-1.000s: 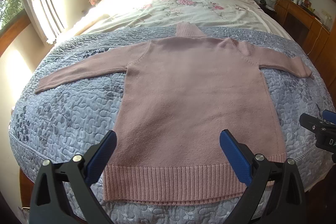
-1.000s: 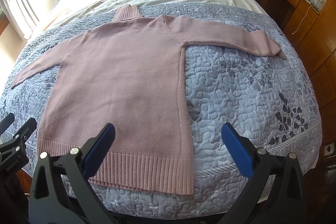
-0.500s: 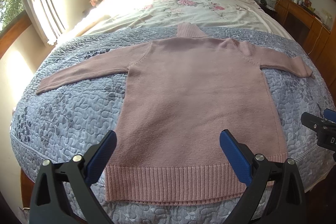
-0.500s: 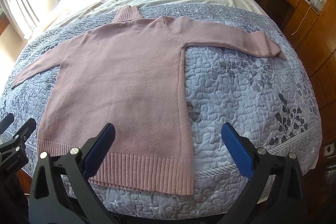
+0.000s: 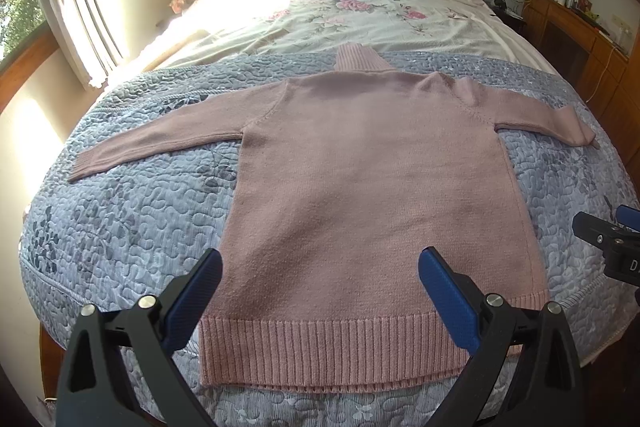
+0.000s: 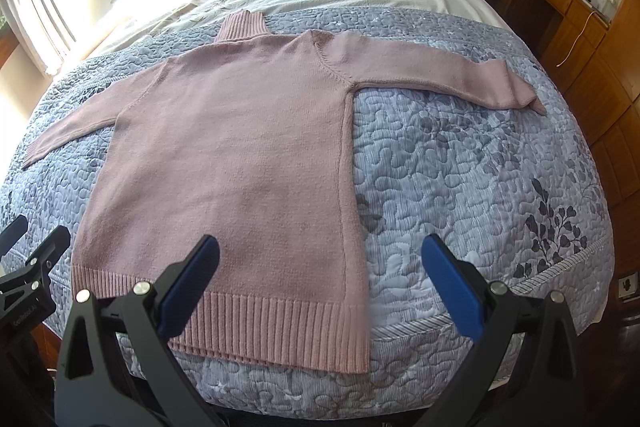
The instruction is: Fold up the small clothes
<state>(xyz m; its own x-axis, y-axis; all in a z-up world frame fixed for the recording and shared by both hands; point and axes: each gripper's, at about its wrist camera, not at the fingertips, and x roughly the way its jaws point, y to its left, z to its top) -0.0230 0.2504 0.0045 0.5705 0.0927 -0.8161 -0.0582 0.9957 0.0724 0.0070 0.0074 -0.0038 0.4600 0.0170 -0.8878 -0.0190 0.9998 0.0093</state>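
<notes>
**Sweater spread flat, fold not yet begun**

Barely anything shifts since a second ago: both grippers creep slightly nearer; pink sweater (image 5: pixel 368 187) lies flat on the grey quilt (image 6: pixel 460 167), sleeves out; left gripper (image 5: pixel 320 287) and right gripper (image 6: pixel 320 283) hover empty, fingers apart; soft, limp knit, best pinched at cuffs or ribbed hem (image 5: pixel 332 351)
</notes>
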